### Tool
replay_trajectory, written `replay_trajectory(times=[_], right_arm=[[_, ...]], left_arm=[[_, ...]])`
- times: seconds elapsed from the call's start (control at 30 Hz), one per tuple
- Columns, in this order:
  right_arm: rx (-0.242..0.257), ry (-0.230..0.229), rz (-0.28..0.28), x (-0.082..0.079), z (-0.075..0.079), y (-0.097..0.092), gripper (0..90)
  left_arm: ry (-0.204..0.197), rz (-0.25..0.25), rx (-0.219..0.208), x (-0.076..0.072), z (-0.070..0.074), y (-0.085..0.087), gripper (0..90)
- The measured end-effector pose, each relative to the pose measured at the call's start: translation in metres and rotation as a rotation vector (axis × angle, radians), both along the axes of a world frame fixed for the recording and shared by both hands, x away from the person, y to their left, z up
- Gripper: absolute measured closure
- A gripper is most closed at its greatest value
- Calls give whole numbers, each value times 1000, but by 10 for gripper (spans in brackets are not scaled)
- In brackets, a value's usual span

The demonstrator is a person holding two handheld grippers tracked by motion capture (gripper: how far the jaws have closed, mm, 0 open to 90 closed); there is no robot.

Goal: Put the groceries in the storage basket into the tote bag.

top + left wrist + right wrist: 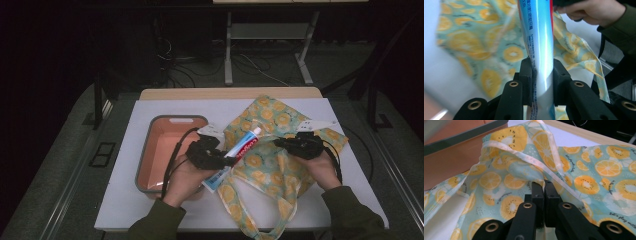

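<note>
A: Left hand-held gripper (227,161) is pinching the toothpaste tube (239,151) tight around its middle; the tube lies over the bag (280,165) with its cap pointing to about one o'clock.

B: And the right hand-held gripper (276,142)?

A: Its jaws are pressed together on the bag's edge (541,181), at three o'clock from the tube; the pink tub (167,150) sits at nine o'clock on the table (350,165).

B: So the tube is going into the bag, I think; next the mouth must be lifted wider, then the tube pushed in cap first.
</note>
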State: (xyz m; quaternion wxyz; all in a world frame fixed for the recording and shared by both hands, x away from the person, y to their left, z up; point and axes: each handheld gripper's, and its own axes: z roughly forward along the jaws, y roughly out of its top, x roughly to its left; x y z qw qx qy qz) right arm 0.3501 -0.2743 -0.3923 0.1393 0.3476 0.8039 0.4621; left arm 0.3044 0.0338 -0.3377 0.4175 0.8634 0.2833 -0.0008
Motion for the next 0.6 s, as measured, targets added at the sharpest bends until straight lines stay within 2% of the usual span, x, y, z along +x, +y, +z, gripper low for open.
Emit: replay_trajectory(times=[0.1,0.3,0.43,0.6], right_arm=[[5,-2,-1,0,1,-2,881],[9,-4,-3,0,2,-4,881],[8,-6,-6,0,3,-6,880],[8,-9,-11,0,3,-8,880]], left_arm=[[8,-22,22,-1,-10,-21,733],[32,-49,56,0,-30,-50,732],[37,-54,125,3,-46,-65,732],[42,-30,194,10,-64,-75,731]])
